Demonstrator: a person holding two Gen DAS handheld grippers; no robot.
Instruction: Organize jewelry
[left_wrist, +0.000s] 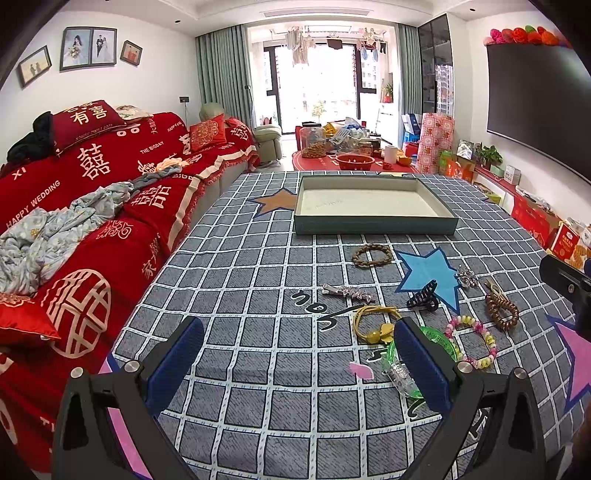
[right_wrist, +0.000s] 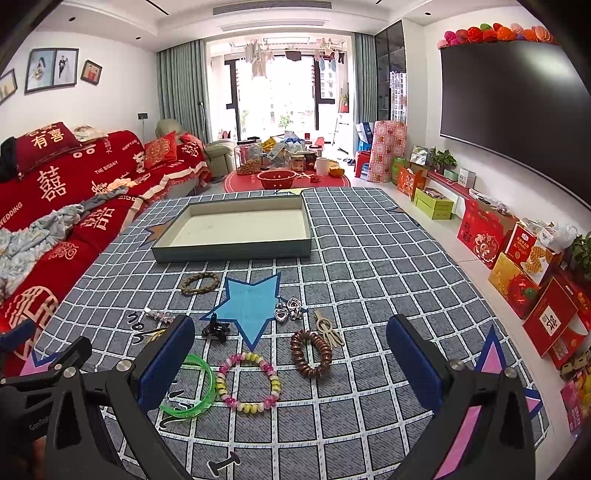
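Red sofa, bright window, wall television.

Both tools share one build. The left gripper and right gripper have matte black angular arms, silver round screws at the joints, and ribbed dark-blue finger pads. Faint grey lettering marks one black arm.

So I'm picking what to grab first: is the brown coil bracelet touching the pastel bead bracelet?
Apart. The right wrist view shows checked cloth between the brown coil bracelet and the pastel bead bracelet.
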